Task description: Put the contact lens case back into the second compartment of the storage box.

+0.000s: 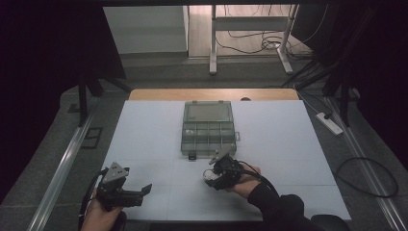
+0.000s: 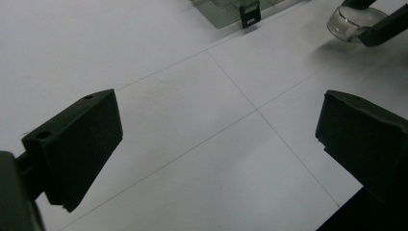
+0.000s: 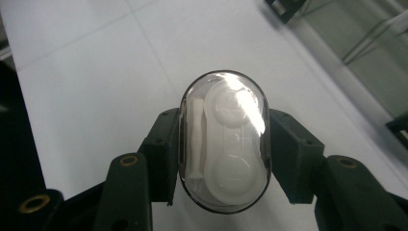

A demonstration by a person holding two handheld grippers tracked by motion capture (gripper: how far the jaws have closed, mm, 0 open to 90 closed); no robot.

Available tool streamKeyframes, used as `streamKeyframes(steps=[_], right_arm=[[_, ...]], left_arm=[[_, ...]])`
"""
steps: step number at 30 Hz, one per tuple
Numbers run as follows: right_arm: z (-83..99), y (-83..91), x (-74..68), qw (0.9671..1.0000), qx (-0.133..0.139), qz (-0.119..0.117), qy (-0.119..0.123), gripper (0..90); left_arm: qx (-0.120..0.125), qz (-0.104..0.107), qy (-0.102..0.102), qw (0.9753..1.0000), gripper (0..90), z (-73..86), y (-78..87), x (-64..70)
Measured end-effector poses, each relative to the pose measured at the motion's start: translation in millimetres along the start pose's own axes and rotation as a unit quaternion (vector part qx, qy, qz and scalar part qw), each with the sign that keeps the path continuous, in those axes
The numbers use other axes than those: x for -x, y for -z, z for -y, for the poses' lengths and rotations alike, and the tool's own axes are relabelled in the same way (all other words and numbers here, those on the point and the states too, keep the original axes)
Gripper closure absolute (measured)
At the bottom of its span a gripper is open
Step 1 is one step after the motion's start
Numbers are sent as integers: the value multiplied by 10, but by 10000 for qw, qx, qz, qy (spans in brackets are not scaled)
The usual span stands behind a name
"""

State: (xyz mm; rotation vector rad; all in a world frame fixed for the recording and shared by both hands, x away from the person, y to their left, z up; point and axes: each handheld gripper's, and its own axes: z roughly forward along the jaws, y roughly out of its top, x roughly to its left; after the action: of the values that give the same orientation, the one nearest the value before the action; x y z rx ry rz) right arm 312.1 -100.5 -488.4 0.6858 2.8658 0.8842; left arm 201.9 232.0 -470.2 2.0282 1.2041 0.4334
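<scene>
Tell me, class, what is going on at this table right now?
A person works at a white table with a gripper in each hand. The right gripper is shut on a small clear oval case with white parts inside, held just in front of a compartment box whose lid is open. The left gripper is open and holds nothing, over bare table nearer the person.

At frame centre, the capsule-shaped case (image 3: 223, 142) is glossy clear plastic over smooth white plastic inserts, clamped by matt black plastic jaws with brass-coloured screw holes. The table (image 1: 144, 139) looks matt white. The compartment box (image 1: 209, 127) is translucent grey plastic.
</scene>
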Motion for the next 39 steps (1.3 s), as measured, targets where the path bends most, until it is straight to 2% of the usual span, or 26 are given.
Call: streamKeyframes(steps=[7,13,22,33,39], right_arm=[[-80,39,75,9992,173,186,-315,489],[-160,50,138,9977,356,331,-477,489],[-277,26,302,9934,516,559,-854,489],[-429,-25,434,9875,659,849,-1150,489],[-498,-68,479,9860,690,910,-1216,489]], left_arm=[[0,2,4,10000,25,-1,-3,-1],[-1,0,5,10000,25,-1,-3,-1],[0,6,10,10000,25,-2,-3,-4],[7,11,8,10000,25,-1,-3,-5],[5,7,-1,10000,25,-2,-3,-2]])
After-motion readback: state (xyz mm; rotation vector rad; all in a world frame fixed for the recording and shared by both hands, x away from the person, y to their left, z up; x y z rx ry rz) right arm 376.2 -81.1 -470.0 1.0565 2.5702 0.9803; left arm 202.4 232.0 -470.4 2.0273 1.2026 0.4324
